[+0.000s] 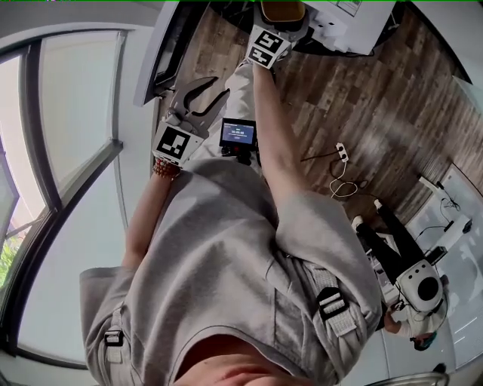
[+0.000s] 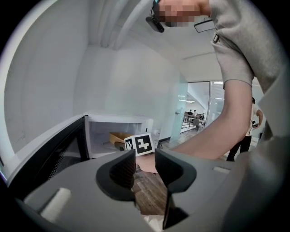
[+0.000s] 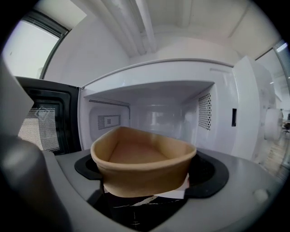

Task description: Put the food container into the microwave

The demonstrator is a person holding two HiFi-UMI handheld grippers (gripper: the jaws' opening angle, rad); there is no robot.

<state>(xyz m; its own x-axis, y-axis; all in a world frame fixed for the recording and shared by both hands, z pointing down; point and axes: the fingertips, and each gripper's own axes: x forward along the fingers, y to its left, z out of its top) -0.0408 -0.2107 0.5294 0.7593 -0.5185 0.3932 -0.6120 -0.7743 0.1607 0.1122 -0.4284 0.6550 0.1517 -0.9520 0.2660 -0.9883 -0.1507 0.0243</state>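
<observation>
The tan food container (image 3: 142, 163) is gripped at its sides by my right gripper (image 3: 144, 176), which is shut on it just in front of the open white microwave (image 3: 154, 113). The microwave's dark door (image 3: 45, 122) is swung out to the left. From the left gripper view the container (image 2: 118, 137) shows at the microwave (image 2: 136, 124) mouth, behind the right gripper's marker cube (image 2: 141, 144). My left gripper (image 2: 145, 170) is open with nothing between its jaws, and it is back from the microwave beside the door (image 2: 54, 158). In the head view the left gripper (image 1: 205, 92) is below the right gripper (image 1: 278, 22).
A wood floor (image 1: 355, 98) lies below, with a power strip and cable (image 1: 341, 153) on it. Another person (image 1: 400, 252) stands to the right. A small screen (image 1: 238, 133) hangs at my chest. A large window (image 1: 68, 113) runs along the left.
</observation>
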